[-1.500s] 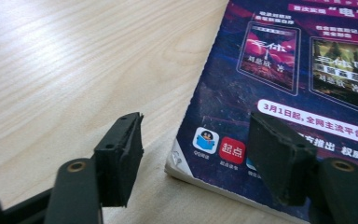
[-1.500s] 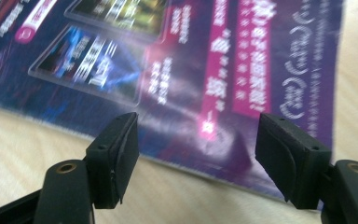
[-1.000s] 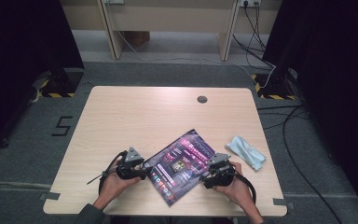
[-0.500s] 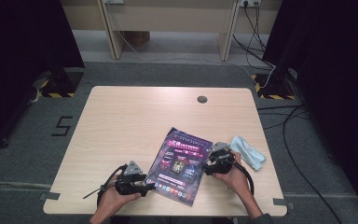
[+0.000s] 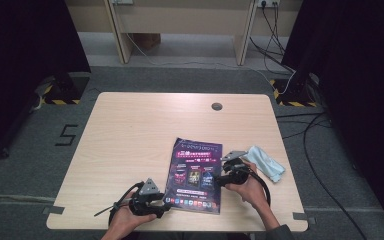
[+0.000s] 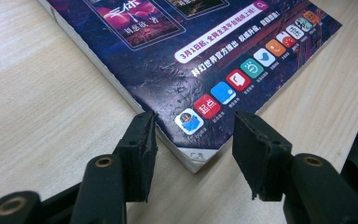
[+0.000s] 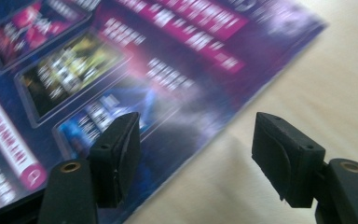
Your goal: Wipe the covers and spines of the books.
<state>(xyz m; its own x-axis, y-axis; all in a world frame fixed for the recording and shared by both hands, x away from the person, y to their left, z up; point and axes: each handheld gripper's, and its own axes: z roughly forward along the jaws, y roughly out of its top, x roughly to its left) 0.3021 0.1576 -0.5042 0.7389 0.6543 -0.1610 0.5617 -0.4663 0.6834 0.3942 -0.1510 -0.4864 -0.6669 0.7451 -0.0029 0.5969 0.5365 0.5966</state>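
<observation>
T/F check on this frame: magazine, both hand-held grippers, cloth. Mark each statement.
1. The magazine lies flat on the table. True.
2. The left hand-held gripper is clamped on the magazine's corner. False: the corner sits between open jaws, pads apart from it.
3. The right hand-held gripper holds the cloth. False: its open jaws straddle the magazine's edge; the blue cloth lies beside that hand.
4. A round hole sits near the table's far edge. True.

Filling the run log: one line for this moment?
left claw: open at magazine corner | right claw: open, closing, astride its edge | cloth: untouched
</observation>
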